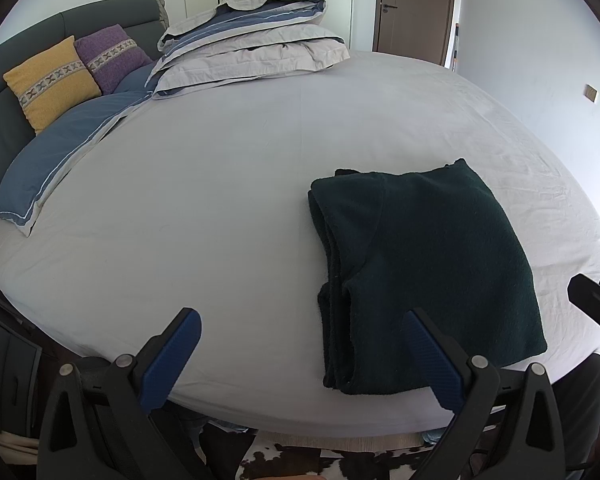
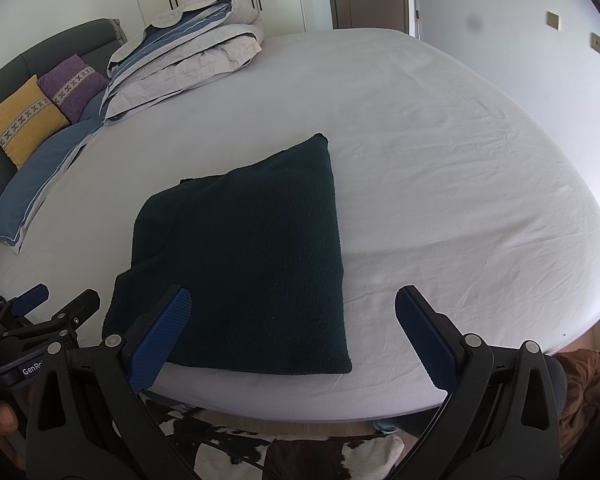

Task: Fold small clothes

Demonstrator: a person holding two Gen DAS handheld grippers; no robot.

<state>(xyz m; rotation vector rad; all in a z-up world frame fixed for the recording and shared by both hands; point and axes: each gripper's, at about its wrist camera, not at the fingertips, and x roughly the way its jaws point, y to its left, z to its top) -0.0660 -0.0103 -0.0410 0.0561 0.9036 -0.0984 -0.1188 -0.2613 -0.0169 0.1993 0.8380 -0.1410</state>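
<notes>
A dark green knitted garment lies folded into a thick rectangle on the pale grey bed sheet, near the bed's front edge. It also shows in the right wrist view. My left gripper is open and empty, hovering over the front edge to the garment's left, its right finger over the garment's near corner. My right gripper is open and empty, straddling the garment's near right part from above. The left gripper also shows at the left of the right wrist view.
A folded duvet sits at the back of the bed. A blue pillow, a yellow cushion and a purple cushion lie by the dark headboard. A cowhide rug lies on the floor below the bed edge.
</notes>
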